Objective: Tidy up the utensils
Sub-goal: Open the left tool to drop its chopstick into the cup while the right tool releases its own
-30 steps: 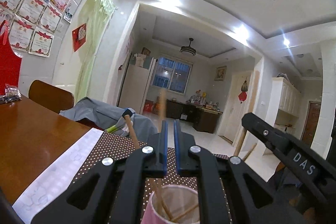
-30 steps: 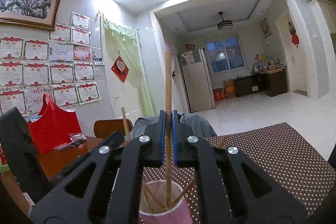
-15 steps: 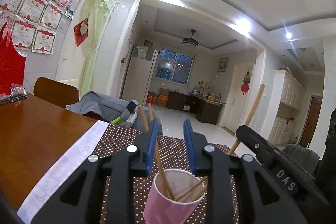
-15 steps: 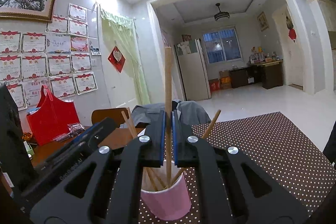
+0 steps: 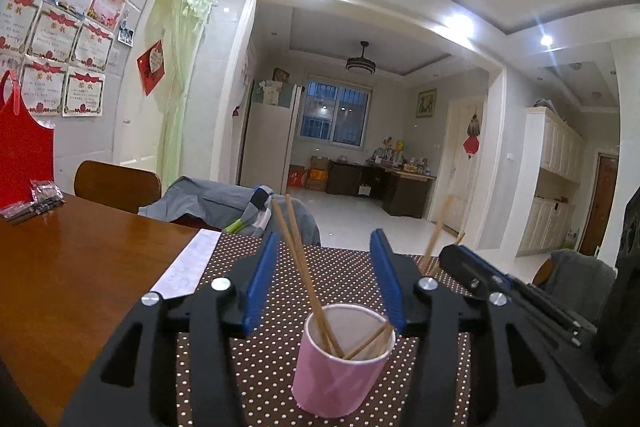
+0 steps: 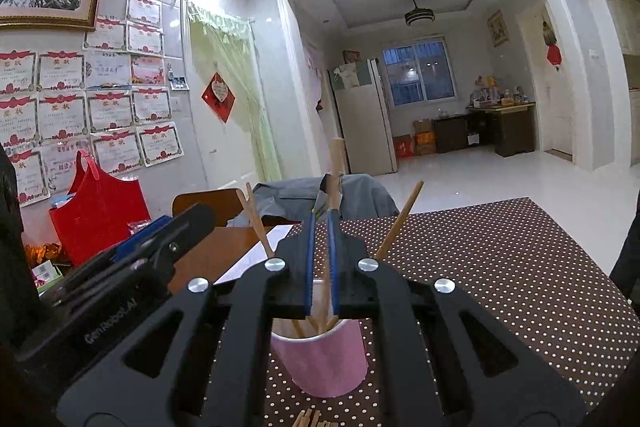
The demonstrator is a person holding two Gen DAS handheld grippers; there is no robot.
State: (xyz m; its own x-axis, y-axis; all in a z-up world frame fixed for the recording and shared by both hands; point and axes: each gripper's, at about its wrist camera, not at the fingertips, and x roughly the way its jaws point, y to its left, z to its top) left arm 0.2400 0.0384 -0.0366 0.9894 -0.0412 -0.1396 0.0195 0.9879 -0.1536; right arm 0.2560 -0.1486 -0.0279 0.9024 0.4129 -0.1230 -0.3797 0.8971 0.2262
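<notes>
A pink paper cup (image 5: 342, 359) stands on the brown dotted mat (image 5: 348, 267) and holds several wooden chopsticks (image 5: 304, 267). My left gripper (image 5: 323, 275) is open, its blue pads on either side of and above the cup, empty. My right gripper (image 6: 321, 259) is shut on one upright chopstick (image 6: 336, 163) whose lower end is inside the cup (image 6: 320, 363). The right gripper shows at the right of the left wrist view (image 5: 508, 291). More loose chopsticks (image 6: 308, 419) lie on the mat below the cup.
The mat lies on a brown wooden table (image 5: 60, 267) with a white paper strip (image 5: 188, 263) beside it. A red bag (image 6: 96, 203) and chairs with grey clothing (image 5: 224, 203) stand at the table's far side.
My left gripper has opened, let its chopstick go into the cup, and drawn back. My right gripper has lowered its chopstick further into the cup.
</notes>
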